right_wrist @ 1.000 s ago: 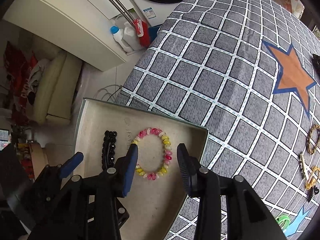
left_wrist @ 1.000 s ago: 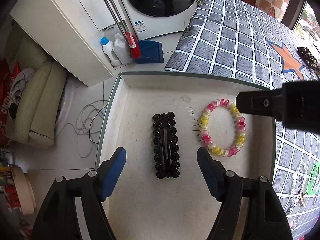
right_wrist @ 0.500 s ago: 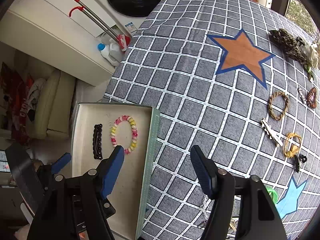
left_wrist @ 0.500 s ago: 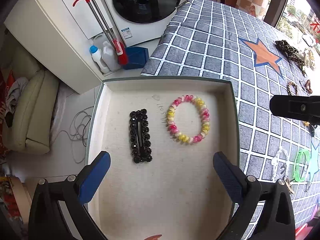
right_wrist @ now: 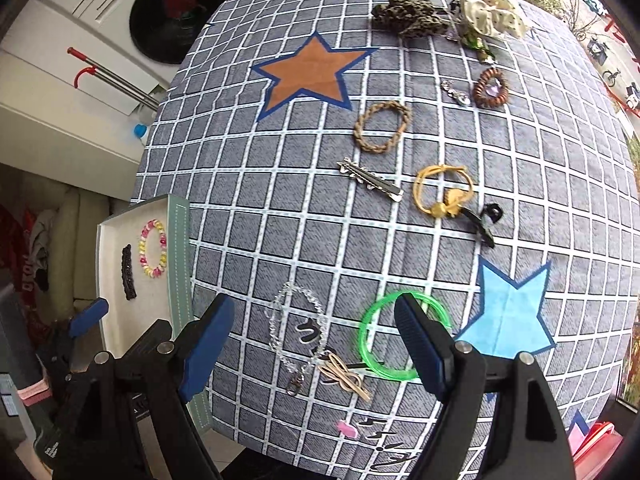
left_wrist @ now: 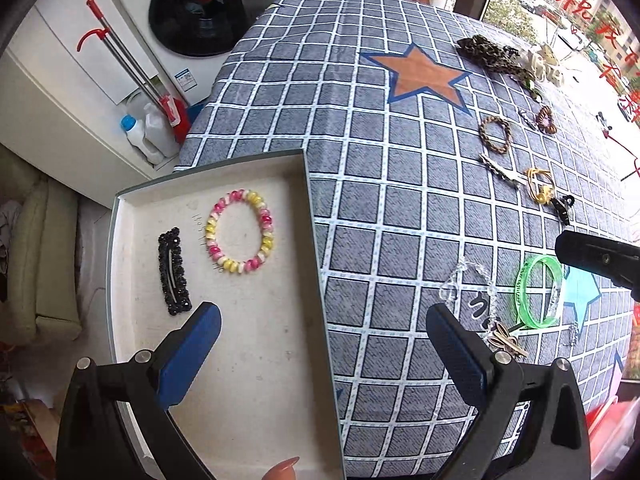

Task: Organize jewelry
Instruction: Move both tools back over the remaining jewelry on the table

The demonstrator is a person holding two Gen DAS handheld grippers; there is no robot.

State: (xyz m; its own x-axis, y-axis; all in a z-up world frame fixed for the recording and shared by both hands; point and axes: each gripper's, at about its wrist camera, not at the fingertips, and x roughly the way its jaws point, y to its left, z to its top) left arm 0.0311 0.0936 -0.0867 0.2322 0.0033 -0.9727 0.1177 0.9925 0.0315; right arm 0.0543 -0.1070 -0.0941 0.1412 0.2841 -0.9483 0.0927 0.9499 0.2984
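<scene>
My left claw [left_wrist: 322,354] stands spread as wide as it goes, nothing between its blue pads, straddling the right wall of the tray [left_wrist: 316,248]. My right claw [right_wrist: 314,338] has its jaws opening and also grips nothing; under its gap lie a clear beaded bracelet [right_wrist: 296,322] and a tan hair clip [right_wrist: 346,376], and its right pad hangs in front of the green bangle [right_wrist: 374,350].

Inside the tray, nearest me, the black beaded barrette [left_wrist: 173,272] lies flat with its long axis running away from me, leaning slightly left at the far end. Just beside it on the right, not touching, the pink and yellow bead bracelet [left_wrist: 240,232] lies as an open ring.

Farther out on the checked cloth [right_wrist: 256,184], a silver clip [right_wrist: 370,179] lies on a diagonal, its far end up-left. The yellow hair tie [right_wrist: 442,192] sits right of it, touching a black claw clip [right_wrist: 484,222]. Beyond comes a braided brown ring [right_wrist: 382,126], then a small brown coil tie [right_wrist: 491,89], and at the far edge a dark scrunchie [right_wrist: 410,16] beside a pale one [right_wrist: 492,14].
</scene>
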